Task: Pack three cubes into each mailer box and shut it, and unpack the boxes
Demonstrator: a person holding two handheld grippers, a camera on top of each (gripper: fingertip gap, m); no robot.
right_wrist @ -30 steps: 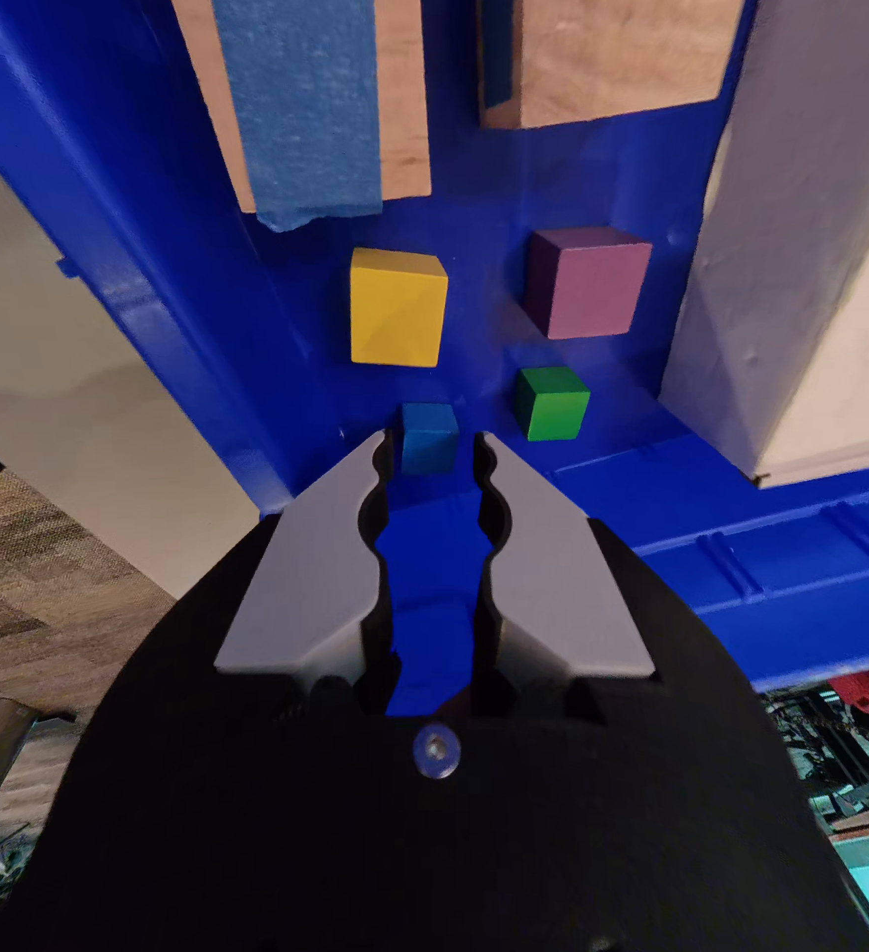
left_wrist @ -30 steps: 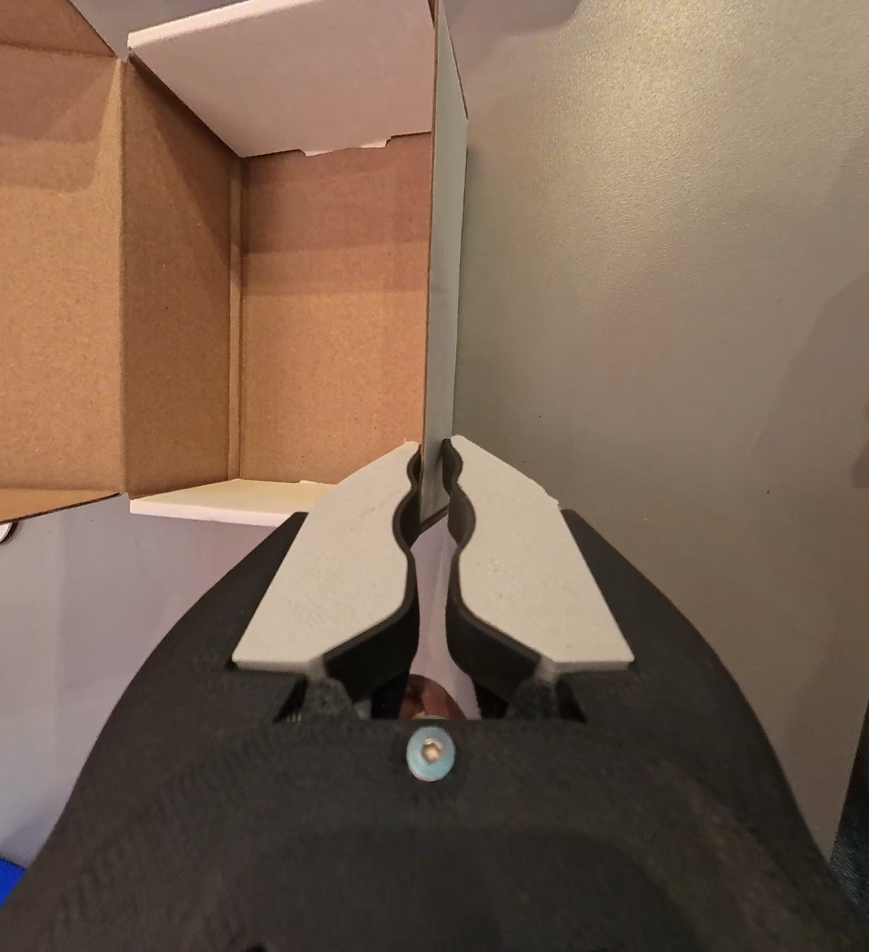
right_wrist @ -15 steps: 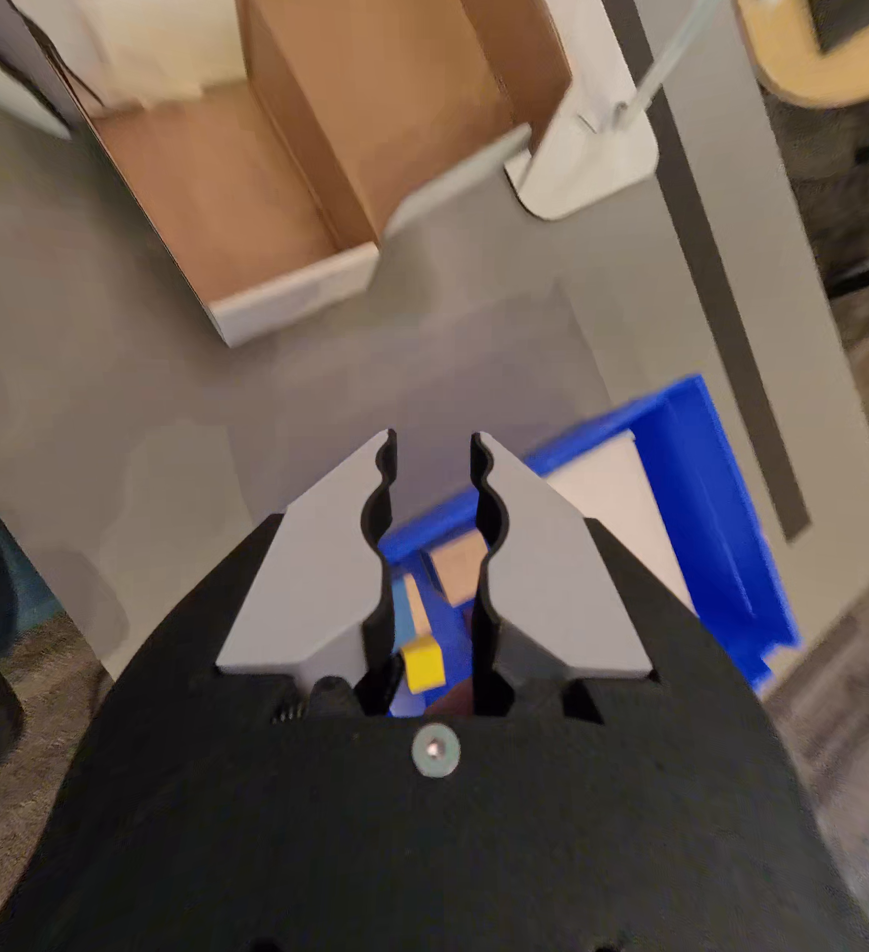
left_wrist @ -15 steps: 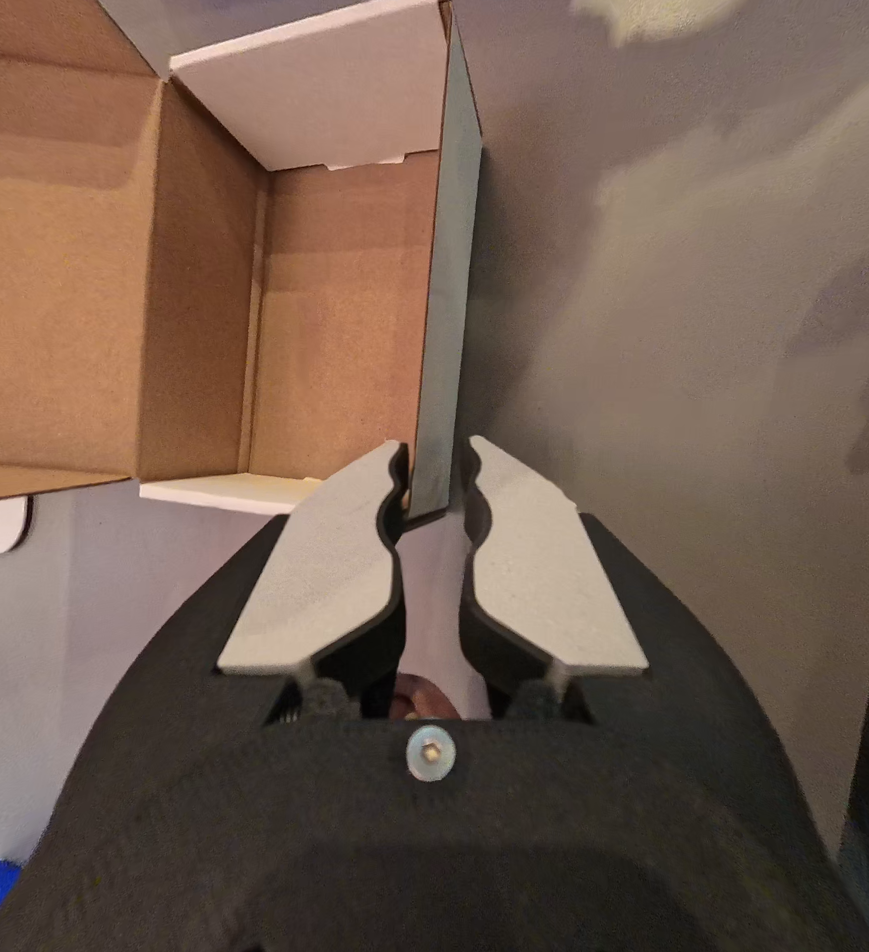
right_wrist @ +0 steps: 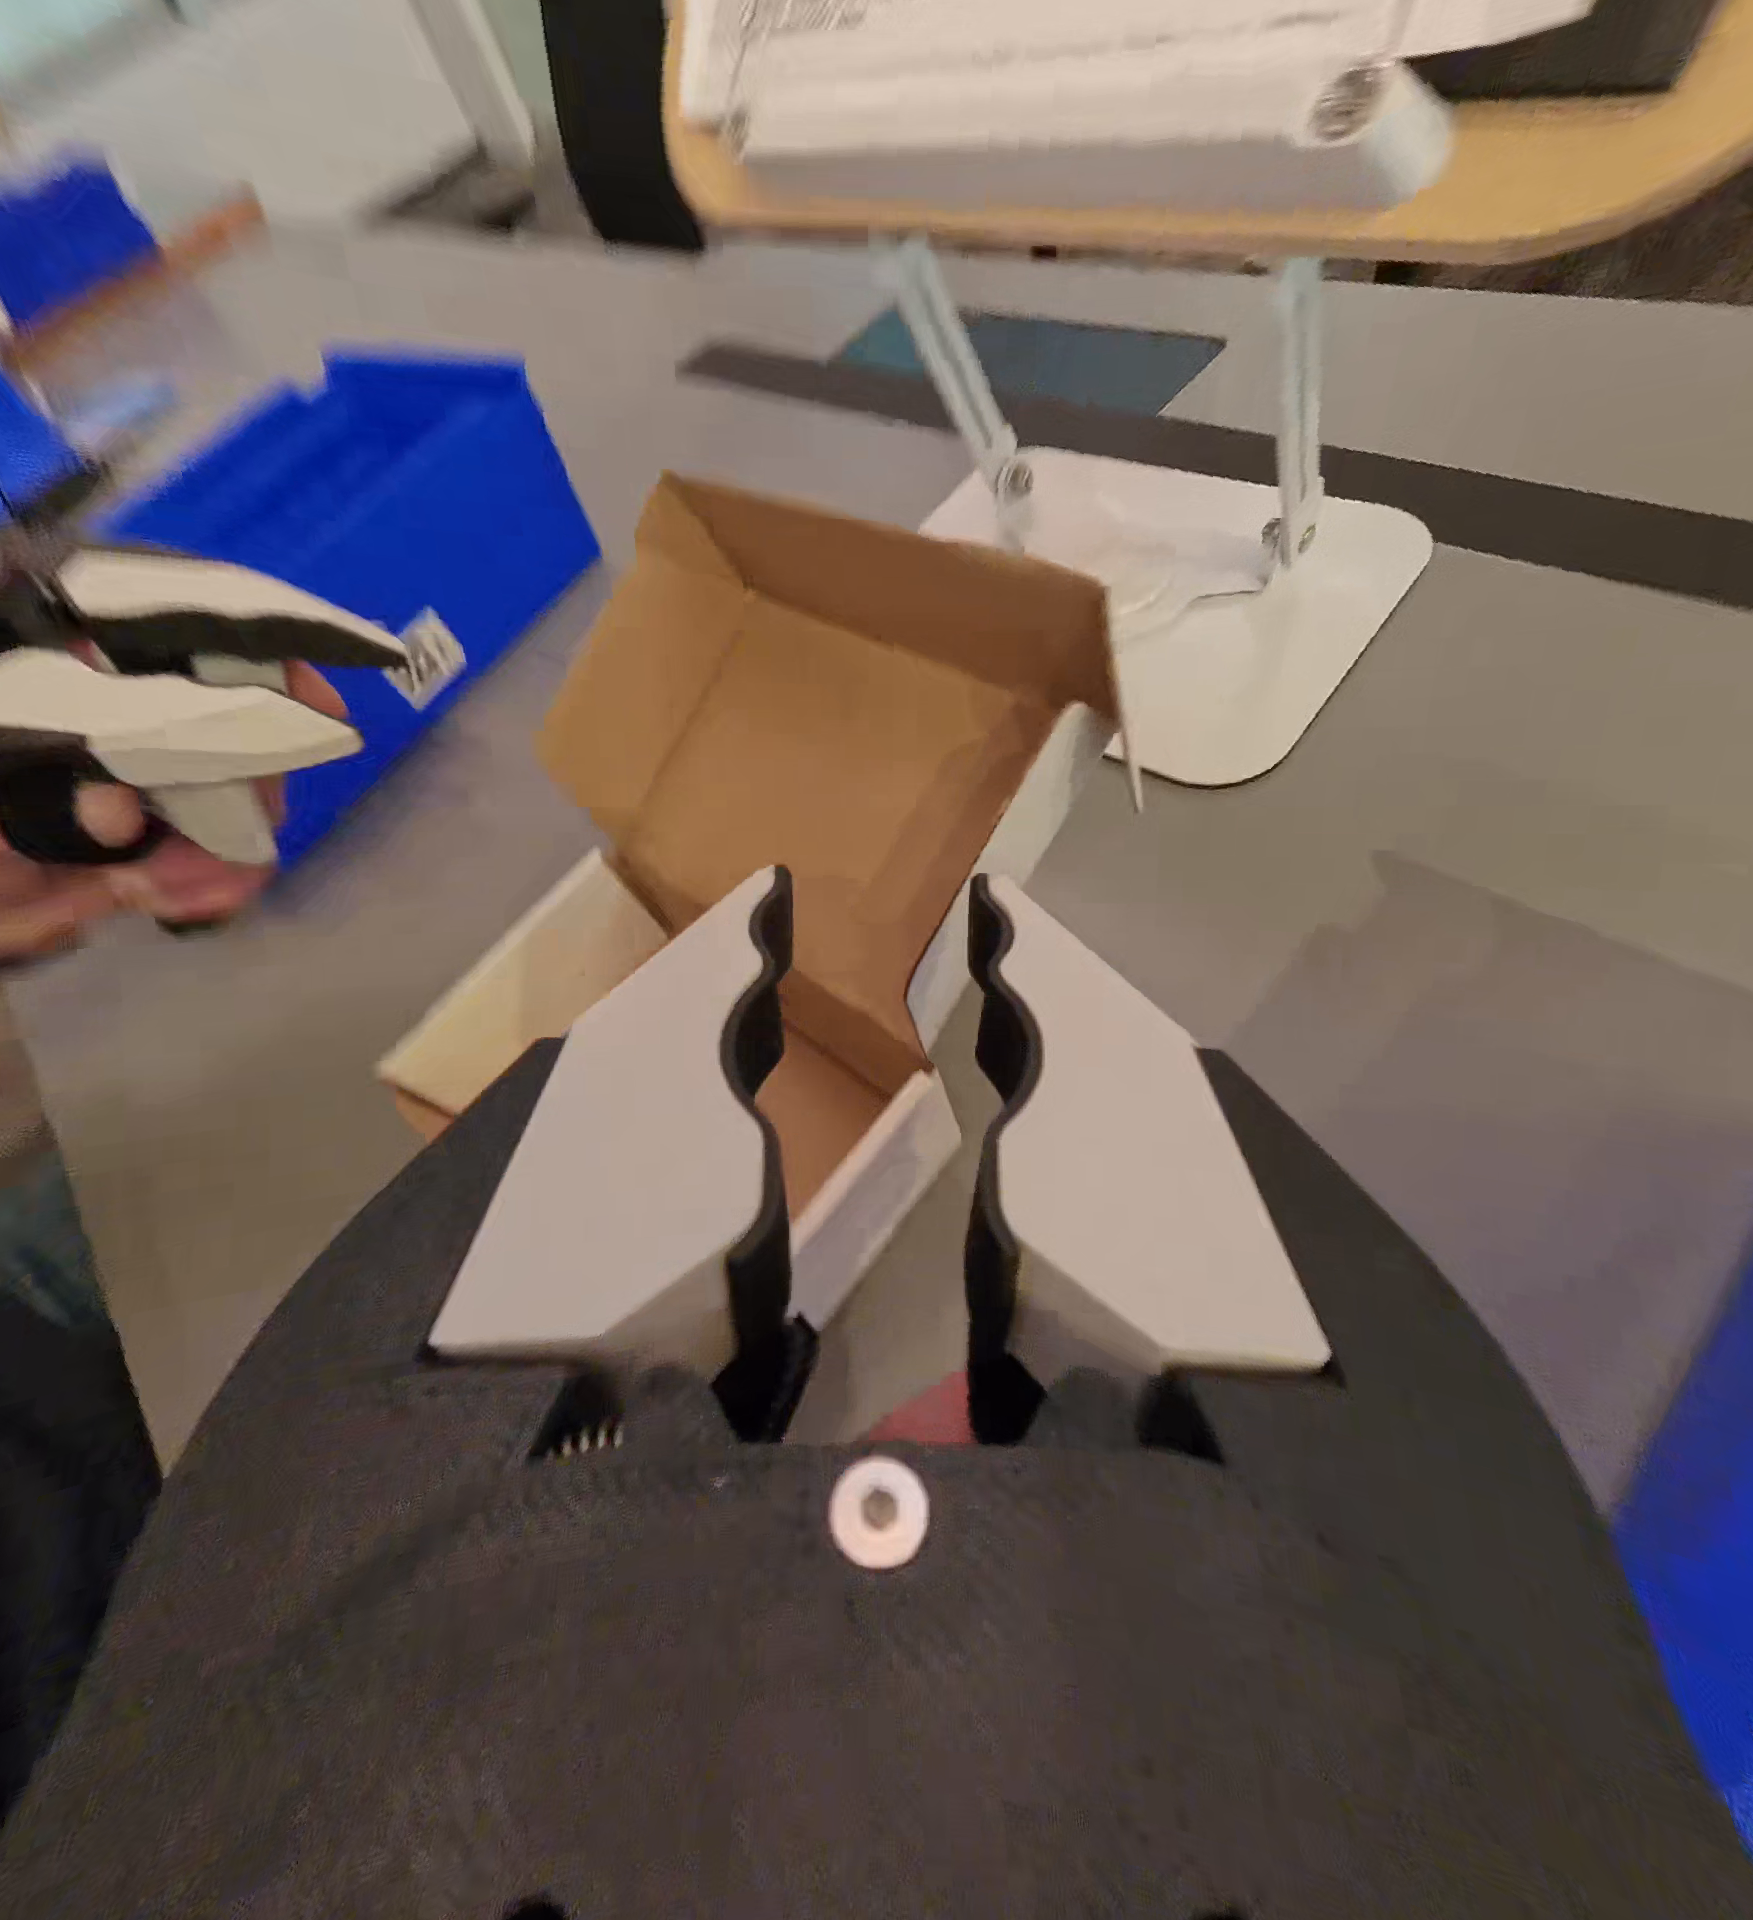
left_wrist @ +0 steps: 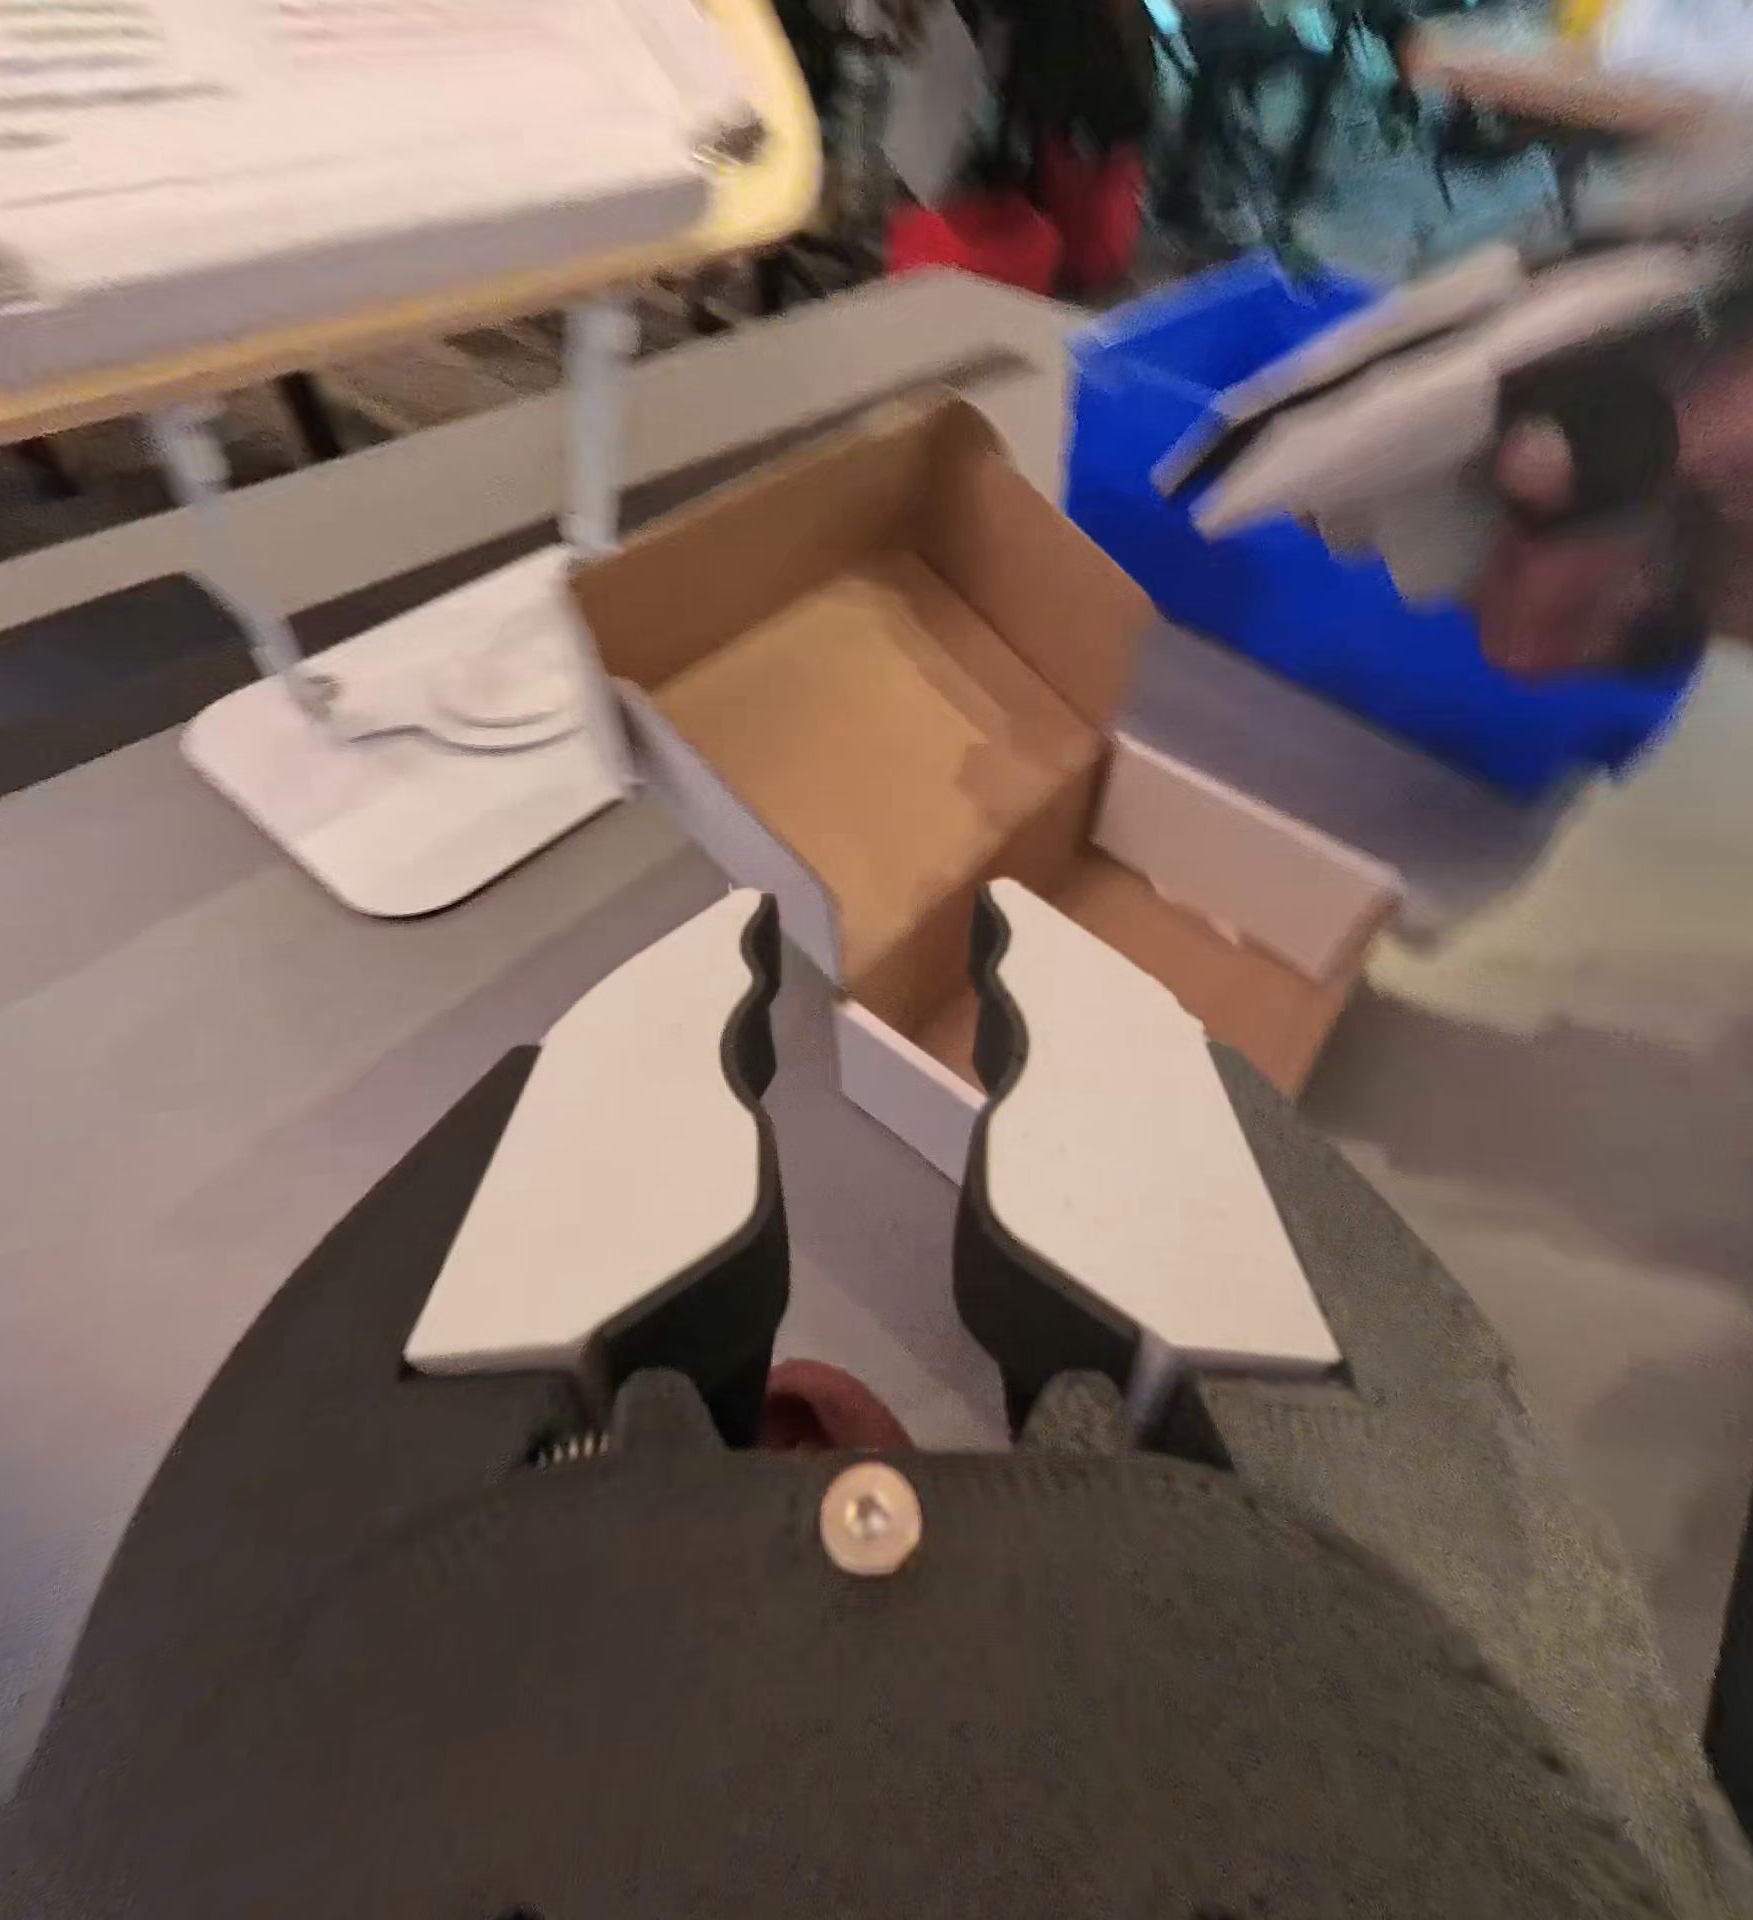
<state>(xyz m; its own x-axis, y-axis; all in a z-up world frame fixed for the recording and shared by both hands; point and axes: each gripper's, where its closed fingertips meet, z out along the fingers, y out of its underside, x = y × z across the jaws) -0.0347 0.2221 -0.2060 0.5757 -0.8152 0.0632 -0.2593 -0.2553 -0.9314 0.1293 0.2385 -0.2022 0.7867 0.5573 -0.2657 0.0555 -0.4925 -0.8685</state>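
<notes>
A grey worktop [right_wrist: 1474, 935] fills the middle of the frame. At its far edge stands a white stand [right_wrist: 1246, 644] on thin legs. Behind it, upper right, a tan rounded tabletop [right_wrist: 1111, 223] carries a blurred white slab [right_wrist: 1059, 114].

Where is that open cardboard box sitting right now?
The open mailer box sits on the grey table, central in both wrist views, ahead of both grippers, between the white stand base and the blue bin.

Mailer box [right_wrist: 830, 748] floor largely behind raised lid and right gripper [right_wrist: 877, 914] fingers; motion-blurred blue bin [left_wrist: 1371, 582].
</notes>
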